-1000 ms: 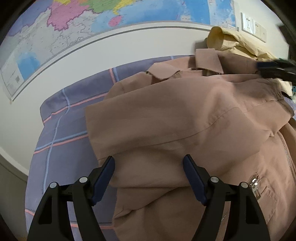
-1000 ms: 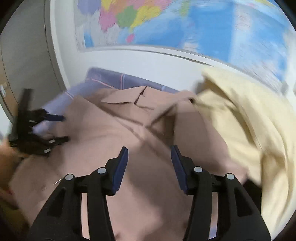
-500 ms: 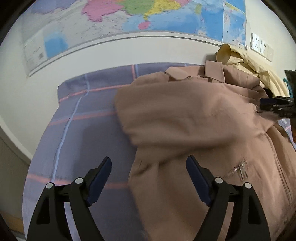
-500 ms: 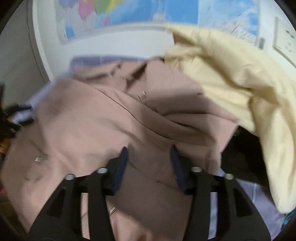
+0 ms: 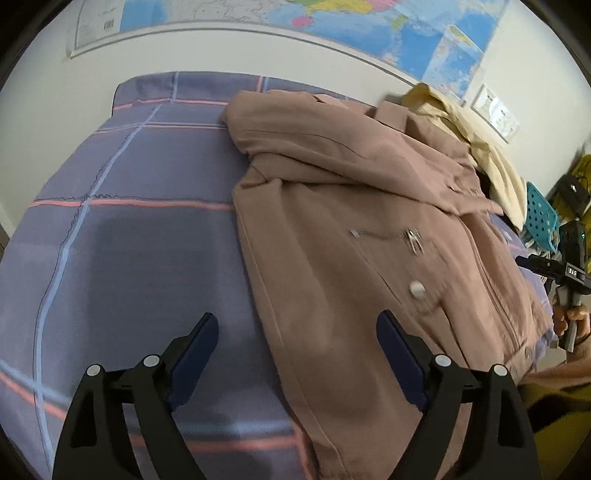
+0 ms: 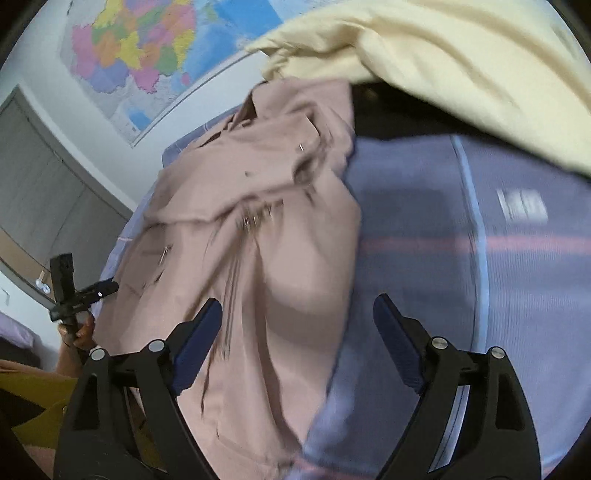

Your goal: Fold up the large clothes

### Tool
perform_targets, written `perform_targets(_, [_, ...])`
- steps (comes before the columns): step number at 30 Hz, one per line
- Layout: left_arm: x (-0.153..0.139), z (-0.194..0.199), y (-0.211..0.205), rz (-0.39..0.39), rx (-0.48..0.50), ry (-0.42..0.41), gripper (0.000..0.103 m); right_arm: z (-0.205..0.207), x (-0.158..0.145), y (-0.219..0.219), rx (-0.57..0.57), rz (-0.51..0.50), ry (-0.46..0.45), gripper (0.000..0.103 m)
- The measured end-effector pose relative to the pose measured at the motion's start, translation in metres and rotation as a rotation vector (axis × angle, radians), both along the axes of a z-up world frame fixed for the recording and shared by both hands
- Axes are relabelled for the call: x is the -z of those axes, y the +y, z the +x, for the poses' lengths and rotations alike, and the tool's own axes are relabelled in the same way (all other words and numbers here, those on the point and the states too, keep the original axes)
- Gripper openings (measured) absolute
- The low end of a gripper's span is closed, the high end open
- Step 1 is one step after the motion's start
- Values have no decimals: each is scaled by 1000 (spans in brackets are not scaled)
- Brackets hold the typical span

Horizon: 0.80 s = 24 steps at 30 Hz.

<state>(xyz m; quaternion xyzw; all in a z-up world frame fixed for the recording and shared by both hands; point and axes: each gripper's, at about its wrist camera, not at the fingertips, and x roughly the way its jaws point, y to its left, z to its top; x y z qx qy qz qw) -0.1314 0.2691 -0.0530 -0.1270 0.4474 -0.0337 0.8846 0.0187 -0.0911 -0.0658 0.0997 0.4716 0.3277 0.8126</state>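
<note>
Both sleeves appear folded across the pink jacket (image 5: 369,229); the hem at six o'clock is left. The left gripper (image 5: 295,354) and right gripper (image 6: 295,343) have just been opening wide, nothing held

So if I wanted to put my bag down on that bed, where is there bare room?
Bare checked bedsheet lies open beside the pink jacket, between it and the wall with the map. A second bare patch sits on the jacket's other side, below the cream garment. The middle is crowded: the jacket covers it, and the cream garment is piled against the wall.
</note>
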Motion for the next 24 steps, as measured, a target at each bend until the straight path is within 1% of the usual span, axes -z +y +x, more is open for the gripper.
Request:
perform_targets(3, [0,-11,-7,-30,22,6,87,-14,4,-9,-8,59,36,86])
perform_targets(7, [1,-23,-16,-59,61,22,94,-26,9,-12,-15,66,39,87])
perform_targets(10, [1,-27,-26,-62,82,51,95,-36,10,-9,-58,108,57,90])
perform_targets(12, [1,-29,-30,-98,106,64,96,-41,12,-4,-72,126,55,93])
perform_targets(14, [1,-30,-38,-141,147,78,96,-43,12,-2,-84,151,62,93])
perform_targets(16, [1,-30,-41,-217,179,82,96,-43,14,2,-112,199,87,93])
perform_targets(17, [2,-29,-42,-233,179,80,96,-44,14,7,-130,197,84,93])
perform_targets(19, [1,-25,-44,-234,173,79,96,-46,13,15,-157,185,81,93])
perform_targets(21, [1,-21,-43,-261,156,74,94,-46,15,20,-188,224,95,93])
perform_targets(22, [2,-19,-43,-277,145,68,90,-47,15,25,-202,219,90,93])
perform_targets(23, [2,-16,-43,-287,132,60,82,-47,15,29,-210,217,86,92])
perform_targets(24, [2,-14,-44,-288,108,55,77,-47,15,32,-216,230,92,84])
